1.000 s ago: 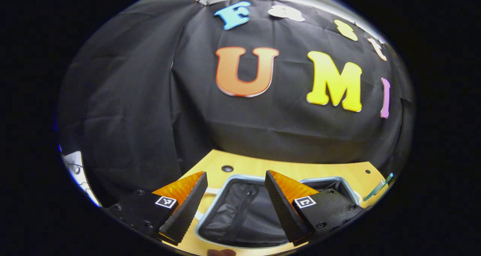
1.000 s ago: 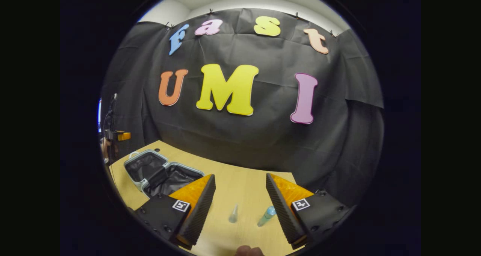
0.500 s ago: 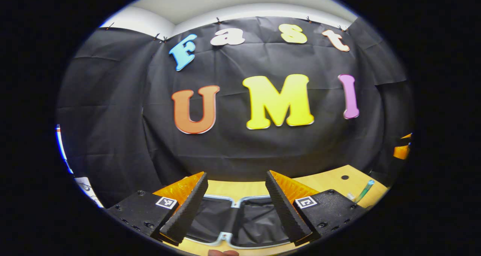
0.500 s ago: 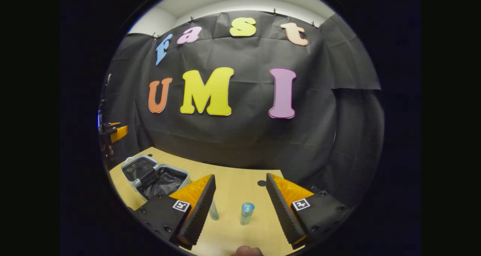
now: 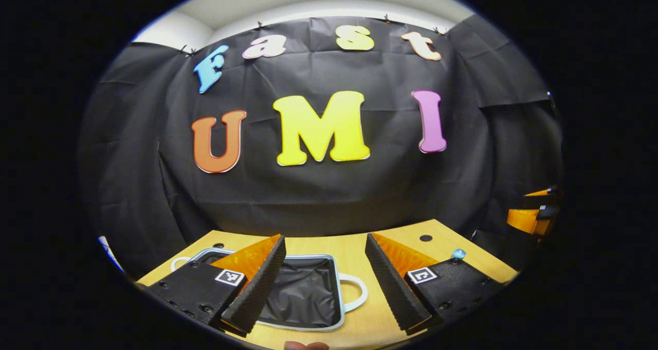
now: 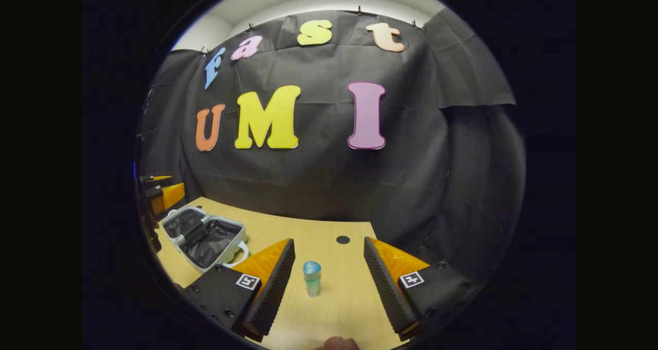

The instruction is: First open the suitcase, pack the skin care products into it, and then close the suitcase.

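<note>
Suitcase lies open far left on the desk. Right gripper just swung round so the bottle stands centred between its wide-apart jaws; left gripper is spread too. Packing's next.

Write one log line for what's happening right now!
suitcase: open | bottle: upright on table, between right claw fingers | left claw: open above suitcase

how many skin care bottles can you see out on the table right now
1: a small bottle with a blue cap stands upright on the table, between the right gripper's open fingers. Another may be hidden behind a finger.
</note>
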Tool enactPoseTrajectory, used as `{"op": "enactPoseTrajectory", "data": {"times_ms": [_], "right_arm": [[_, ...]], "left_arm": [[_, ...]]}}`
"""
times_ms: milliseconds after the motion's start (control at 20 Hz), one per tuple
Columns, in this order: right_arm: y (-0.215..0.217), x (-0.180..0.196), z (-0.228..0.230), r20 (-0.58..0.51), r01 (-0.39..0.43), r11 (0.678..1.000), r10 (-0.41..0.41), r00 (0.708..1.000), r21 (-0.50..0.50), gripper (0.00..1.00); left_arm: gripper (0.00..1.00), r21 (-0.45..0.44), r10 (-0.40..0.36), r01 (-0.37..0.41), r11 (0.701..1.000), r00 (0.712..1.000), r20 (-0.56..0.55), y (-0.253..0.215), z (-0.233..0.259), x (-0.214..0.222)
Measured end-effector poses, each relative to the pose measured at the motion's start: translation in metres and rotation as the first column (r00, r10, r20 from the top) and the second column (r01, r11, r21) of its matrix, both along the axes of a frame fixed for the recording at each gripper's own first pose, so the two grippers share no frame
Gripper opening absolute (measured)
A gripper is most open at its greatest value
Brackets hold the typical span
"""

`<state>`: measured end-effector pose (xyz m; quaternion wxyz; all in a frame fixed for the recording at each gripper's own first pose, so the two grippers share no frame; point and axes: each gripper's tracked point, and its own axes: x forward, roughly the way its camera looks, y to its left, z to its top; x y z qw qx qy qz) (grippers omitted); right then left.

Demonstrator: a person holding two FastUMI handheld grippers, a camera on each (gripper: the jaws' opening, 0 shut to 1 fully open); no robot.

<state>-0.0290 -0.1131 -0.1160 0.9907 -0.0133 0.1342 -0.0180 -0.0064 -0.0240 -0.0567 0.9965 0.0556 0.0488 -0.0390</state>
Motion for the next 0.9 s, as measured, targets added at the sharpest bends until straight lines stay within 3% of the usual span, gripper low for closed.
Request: {"op": "enactPoseTrajectory", "data": {"times_ms": [200,400,600,900], "right_arm": [[-0.016,-0.005,-0.009,-0.028,0.004,1.000,-0.004,1.000,-0.007,0.80],[-0.040,-0.018,-0.022,-0.079,0.019,0.999,-0.022,0.997,-0.035,0.80],[-0.057,-0.030,-0.025,-0.110,0.040,0.998,-0.045,0.993,-0.048,0.80],[-0.087,-0.045,-0.023,-0.136,0.095,0.993,-0.104,0.985,-0.070,0.80]], "left_arm": [[0.99,0.000,-0.108,0.109,0.994,0.989,-0.103,-0.057,-0.051,-0.004],[0.99,-0.012,-0.191,0.194,0.981,0.953,-0.237,-0.111,-0.123,-0.001],[0.99,-0.053,-0.204,0.197,0.979,0.920,-0.334,-0.138,-0.174,0.011],[0.99,-0.091,-0.168,0.143,0.986,0.886,-0.432,-0.150,-0.235,0.045]]}}
